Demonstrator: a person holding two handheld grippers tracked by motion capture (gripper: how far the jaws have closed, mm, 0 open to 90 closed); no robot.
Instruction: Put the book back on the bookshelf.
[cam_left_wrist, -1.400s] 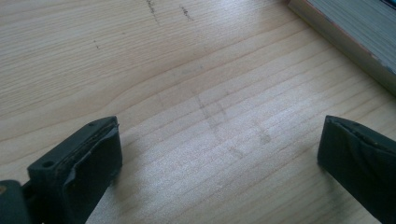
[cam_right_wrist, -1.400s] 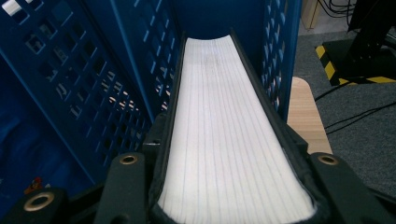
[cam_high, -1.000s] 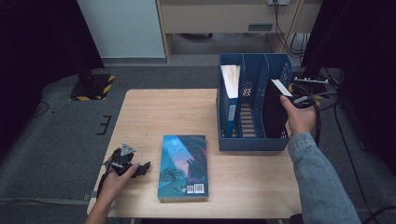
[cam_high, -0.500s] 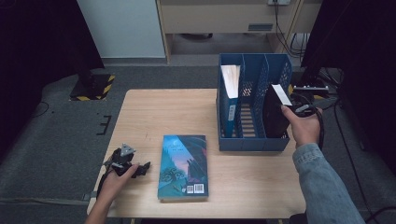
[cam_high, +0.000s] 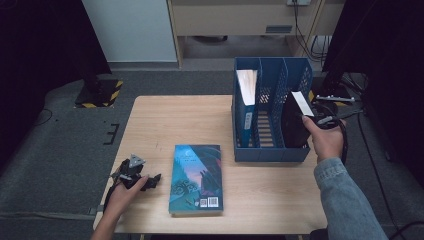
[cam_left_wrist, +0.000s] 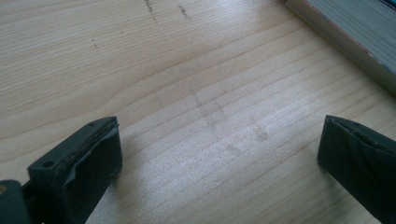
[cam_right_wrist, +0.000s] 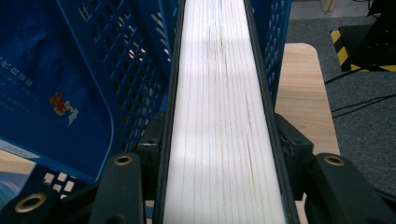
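Note:
A blue file rack (cam_high: 270, 152) stands at the table's right. My right gripper (cam_high: 320, 119) is shut on a black book (cam_high: 292, 125) that is held upright, white page edge up, in the rack's right compartment. In the right gripper view the pads flank that book (cam_right_wrist: 219, 93) at its covers, the jaws having just eased open a little, and the rack's mesh wall (cam_right_wrist: 140, 70) runs beside it. A teal book (cam_high: 195, 177) lies flat at the front middle. My left gripper (cam_high: 151, 181) rests on the table left of it, open with nothing between its fingers (cam_left_wrist: 88, 158); the teal book's edge (cam_left_wrist: 355, 32) shows beyond.
A blue-covered book (cam_high: 246, 105) stands in the rack's left compartment, also seen as a blue cover (cam_right_wrist: 51, 93); the middle compartment holds nothing. Bare wooden table (cam_high: 175, 120) lies behind the teal book. Cables and dark stands sit right of the table.
The right hand has shifted the black book slightly left and lower into the rack's right compartment. The left hand and the teal book have stayed put.

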